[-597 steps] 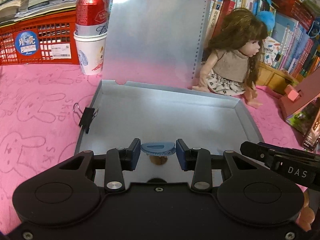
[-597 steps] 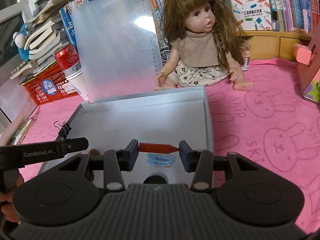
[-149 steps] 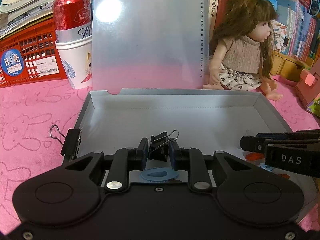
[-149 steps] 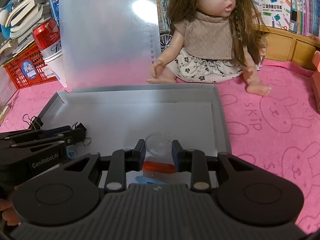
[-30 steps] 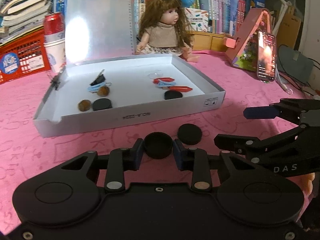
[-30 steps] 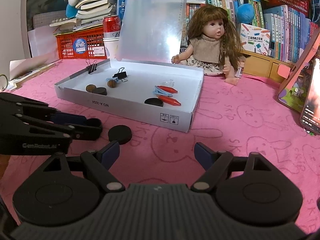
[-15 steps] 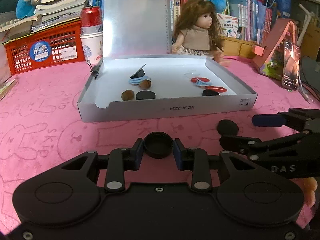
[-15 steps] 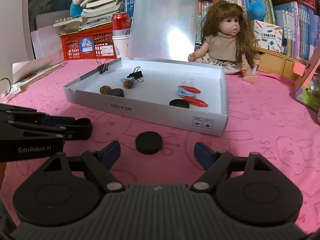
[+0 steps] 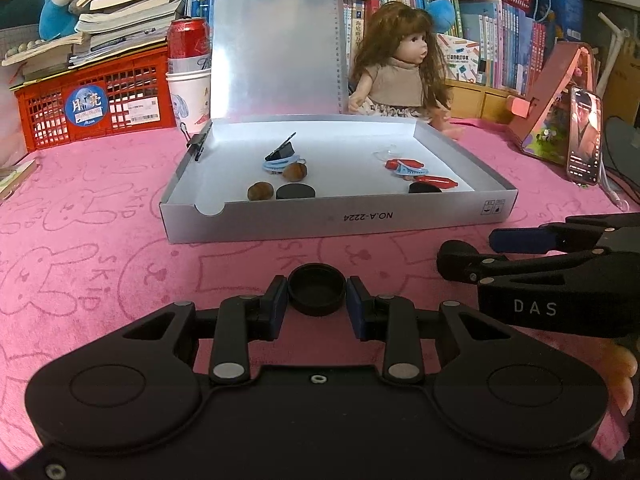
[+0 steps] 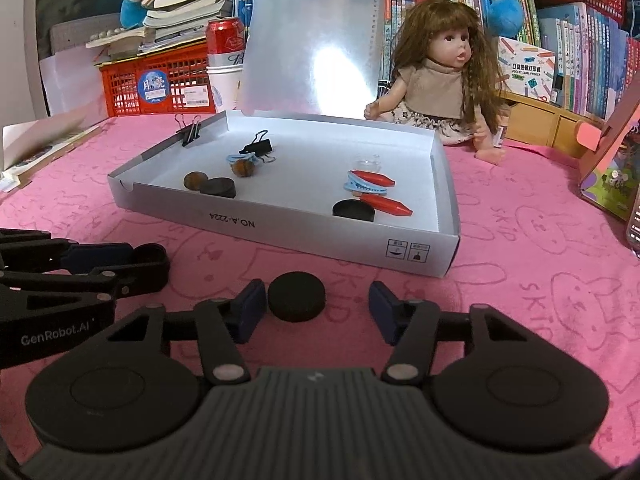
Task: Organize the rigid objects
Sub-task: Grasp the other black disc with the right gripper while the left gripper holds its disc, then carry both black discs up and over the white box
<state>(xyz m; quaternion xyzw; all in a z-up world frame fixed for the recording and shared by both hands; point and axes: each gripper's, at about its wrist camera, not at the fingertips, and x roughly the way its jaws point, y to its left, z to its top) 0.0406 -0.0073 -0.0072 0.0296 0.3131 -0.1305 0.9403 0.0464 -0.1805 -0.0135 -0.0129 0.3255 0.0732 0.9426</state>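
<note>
My left gripper (image 9: 317,306) is shut on a round black cap (image 9: 317,294), hollow side up, held just above the pink cloth in front of the white box (image 9: 340,220). My right gripper (image 10: 317,312) is closing around a flat black disc (image 10: 296,296) that lies on the cloth. Its left pad touches the disc; the right pad stands apart from it. In the box lie binder clips (image 9: 280,153), blue clips, red crayons (image 10: 386,204), brown nuts (image 9: 260,191) and black discs (image 10: 354,211). Each gripper shows at the edge of the other's view.
A doll (image 9: 404,76) sits behind the box beside its raised clear lid (image 9: 276,52). A red crate (image 9: 92,108), a can on a paper cup (image 9: 188,80) and stacked books stand at the back left. A phone (image 9: 583,136) and pink stand are at the right.
My right gripper's jaws have narrowed from wide open around the black disc, which now sits closer between them. The left gripper keeps its hold on the cap and has swung towards the box.
</note>
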